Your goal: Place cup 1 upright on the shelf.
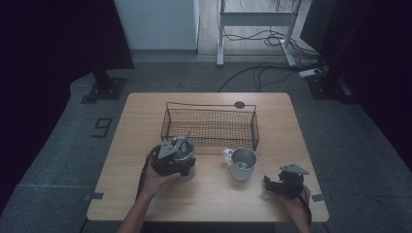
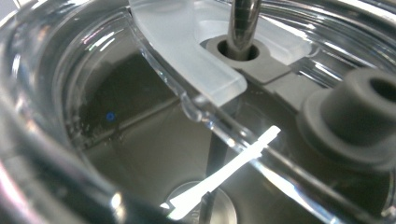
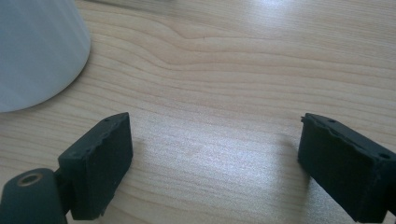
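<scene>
A steel tumbler (image 1: 189,156) with a clear lid and a metal straw (image 2: 243,23) stands left of centre on the wooden table (image 1: 209,199). My left gripper (image 1: 180,154) sits right on top of it, held by a hand from below. The left gripper view looks straight into the clear lid (image 2: 140,93), with its frosted slider (image 2: 187,51) and a grey rubber plug (image 2: 359,116); its jaws are hidden. A metal mug (image 1: 242,163) with a white handle stands at centre. My right gripper (image 1: 272,184) (image 3: 215,135) rests open near the front right edge, bare wood between its pads, and the mug's pale wall (image 3: 37,51) is to its left.
A black wire basket (image 1: 210,126) stands at the back middle of the table, just behind the tumbler and mug. A round black grommet (image 1: 239,104) sits at the far edge. Cables and a desk frame lie on the floor beyond.
</scene>
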A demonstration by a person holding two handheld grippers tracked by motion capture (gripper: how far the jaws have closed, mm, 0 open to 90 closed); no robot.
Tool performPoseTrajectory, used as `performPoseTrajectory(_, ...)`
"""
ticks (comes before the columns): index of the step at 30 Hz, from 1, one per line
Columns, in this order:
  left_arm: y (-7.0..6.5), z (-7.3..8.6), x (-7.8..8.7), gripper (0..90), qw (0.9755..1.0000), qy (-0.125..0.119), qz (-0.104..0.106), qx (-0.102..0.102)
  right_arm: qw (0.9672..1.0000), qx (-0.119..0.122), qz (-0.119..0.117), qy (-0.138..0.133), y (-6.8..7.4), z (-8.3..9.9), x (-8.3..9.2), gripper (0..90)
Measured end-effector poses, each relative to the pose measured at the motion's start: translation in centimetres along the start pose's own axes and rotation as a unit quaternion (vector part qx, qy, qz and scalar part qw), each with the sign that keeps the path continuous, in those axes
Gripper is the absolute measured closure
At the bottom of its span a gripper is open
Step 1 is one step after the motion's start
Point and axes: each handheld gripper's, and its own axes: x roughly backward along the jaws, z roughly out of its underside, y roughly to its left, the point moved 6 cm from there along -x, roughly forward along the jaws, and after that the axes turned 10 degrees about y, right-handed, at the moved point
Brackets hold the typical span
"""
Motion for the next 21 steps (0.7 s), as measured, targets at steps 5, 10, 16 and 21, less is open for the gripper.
performPoseTrajectory(5,-0.1,-0.4,0.5,3.6,1.0000,-0.004,0.001,-0.001,1.0000,0.000,0.000,0.000,0.0,0.0,0.0,10.1)
performPoseTrajectory(10,-0.1,-0.9,1.0,3.6,0.9999,-0.010,0.002,0.000,1.0000,0.000,0.000,0.000,0.0,0.0,0.0,10.1)
performPoseTrajectory(16,0.0,-1.3,1.5,3.6,0.9999,-0.011,-0.002,-0.002,1.0000,-0.001,0.000,0.000,0.0,0.0,0.0,10.2)
performPoseTrajectory(21,0.2,-1.9,1.8,3.6,0.9999,-0.015,-0.003,0.000,1.0000,-0.001,0.001,0.000,0.0,0.0,0.0,10.2)
